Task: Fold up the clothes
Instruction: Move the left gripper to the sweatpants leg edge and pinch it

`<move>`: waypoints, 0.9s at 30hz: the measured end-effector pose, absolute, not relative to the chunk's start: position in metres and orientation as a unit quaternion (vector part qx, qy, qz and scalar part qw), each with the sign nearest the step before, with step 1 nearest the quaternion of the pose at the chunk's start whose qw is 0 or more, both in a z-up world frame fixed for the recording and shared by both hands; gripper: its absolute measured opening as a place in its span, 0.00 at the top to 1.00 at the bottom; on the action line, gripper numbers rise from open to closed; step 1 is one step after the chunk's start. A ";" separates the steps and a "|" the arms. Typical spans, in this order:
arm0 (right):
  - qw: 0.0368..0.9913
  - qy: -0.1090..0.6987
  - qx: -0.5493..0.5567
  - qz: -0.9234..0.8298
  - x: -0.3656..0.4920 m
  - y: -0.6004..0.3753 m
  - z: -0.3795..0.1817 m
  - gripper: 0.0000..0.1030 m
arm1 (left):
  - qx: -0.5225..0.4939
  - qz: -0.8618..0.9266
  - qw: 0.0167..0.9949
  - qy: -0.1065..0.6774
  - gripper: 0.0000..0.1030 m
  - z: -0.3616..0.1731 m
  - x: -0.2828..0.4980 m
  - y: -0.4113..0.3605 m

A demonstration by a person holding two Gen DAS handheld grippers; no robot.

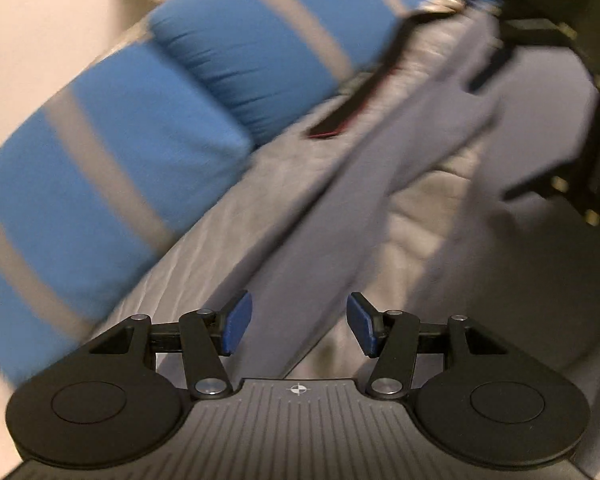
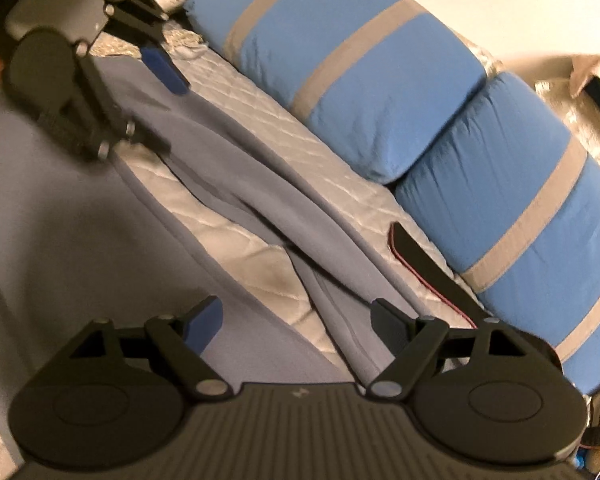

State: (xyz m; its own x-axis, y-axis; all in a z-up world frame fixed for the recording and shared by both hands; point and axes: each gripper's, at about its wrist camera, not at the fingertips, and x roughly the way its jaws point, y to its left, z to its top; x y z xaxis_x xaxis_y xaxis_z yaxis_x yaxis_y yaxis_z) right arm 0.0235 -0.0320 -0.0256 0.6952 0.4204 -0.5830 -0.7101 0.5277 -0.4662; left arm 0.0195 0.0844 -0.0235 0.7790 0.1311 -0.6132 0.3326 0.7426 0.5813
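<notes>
While both grippers hang with jaws apart and empty, the left gripper [image 1: 299, 329] half spread and the right gripper [image 2: 296, 326] wide, the grey garment [image 2: 260, 200] lies beneath them on the quilted mattress [image 2: 260, 120], its long folds running diagonally beside the blue pillows [image 2: 360, 92].

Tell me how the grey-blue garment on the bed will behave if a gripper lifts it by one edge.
The grey-blue garment lies in soft folds and long creases on the quilted mattress, so it will probably drape and sag rather than hold shape. It looks thin, likely light. Spread wide, a single pinch would probably leave most of it trailing.
</notes>
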 end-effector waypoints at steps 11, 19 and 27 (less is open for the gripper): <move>0.861 0.194 -0.345 0.318 0.035 -0.046 -0.018 0.14 | 0.443 -0.086 0.820 0.352 0.78 -0.057 0.039 0.064; 0.870 0.185 -0.337 0.309 0.042 -0.056 -0.008 0.14 | 0.442 -0.085 0.814 0.366 0.85 -0.054 0.045 0.063; 0.874 0.195 -0.336 0.292 0.052 -0.056 -0.012 0.14 | 0.438 -0.085 0.817 0.366 0.87 -0.052 0.044 0.063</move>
State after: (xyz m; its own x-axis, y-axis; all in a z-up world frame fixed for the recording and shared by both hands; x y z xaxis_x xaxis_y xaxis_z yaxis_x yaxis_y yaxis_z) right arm 0.0521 -0.0565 -0.0122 0.7535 0.3798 -0.5367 -0.6415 0.6037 -0.4733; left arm 0.0438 0.0626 -0.0524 0.7181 0.1805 -0.6722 0.4597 0.6021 0.6528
